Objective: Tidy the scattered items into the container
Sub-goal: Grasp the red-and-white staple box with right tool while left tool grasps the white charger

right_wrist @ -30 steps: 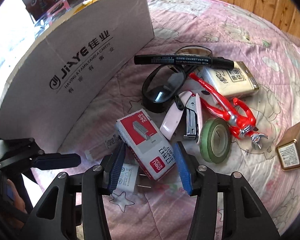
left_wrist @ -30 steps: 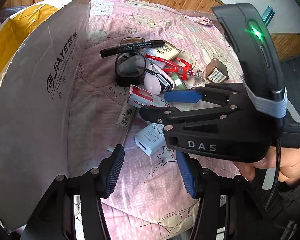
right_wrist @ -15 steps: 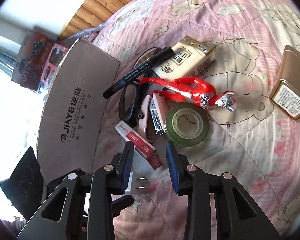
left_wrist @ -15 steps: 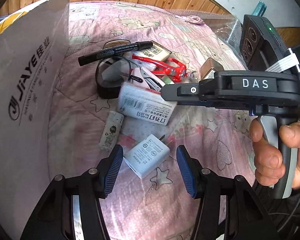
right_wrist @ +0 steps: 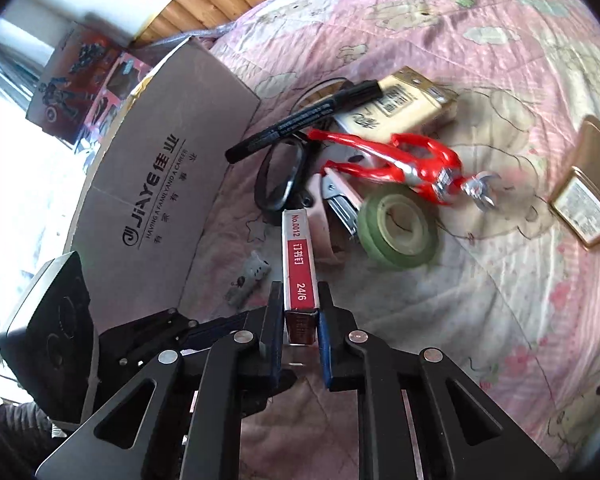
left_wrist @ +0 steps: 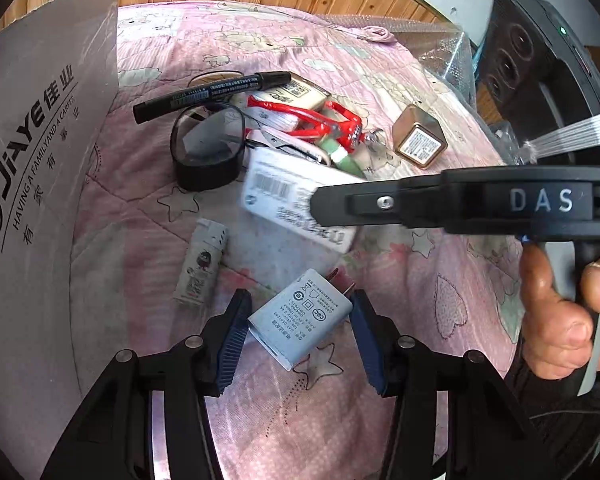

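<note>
Right gripper (right_wrist: pixel 300 320) is clamped on the staple box (right_wrist: pixel 299 256), pinching its near end. The box's long axis runs straight out along the fingers, held edge-up off the pink quilt (right_wrist: pixel 480 320). The cardboard box (right_wrist: pixel 168 176) stands to the left of this gripper, its printed wall facing the pile. The opening is not visible, so I cannot tell what is inside. My read: the staple box has to travel left and over that wall.

Left gripper (left_wrist: pixel 296 332) has jaws spread, straddling the white USB charger (left_wrist: pixel 300 316), which lies flat on the quilt. Its prongs point away and to the right, and its body sits skewed to the fingers. The pads look close to its sides, but contact is unclear. This hand is nearer the carton wall (left_wrist: pixel 40 160), which stands immediately on its left.

Still loose beyond, all outside the carton: lighter (left_wrist: pixel 202 266), black marker (left_wrist: pixel 212 92), goggles (left_wrist: pixel 208 148), red figure (right_wrist: pixel 396 160), green tape roll (right_wrist: pixel 398 236), stapler (right_wrist: pixel 340 196), gold tin (left_wrist: pixel 420 142), tissue pack (right_wrist: pixel 404 108).
</note>
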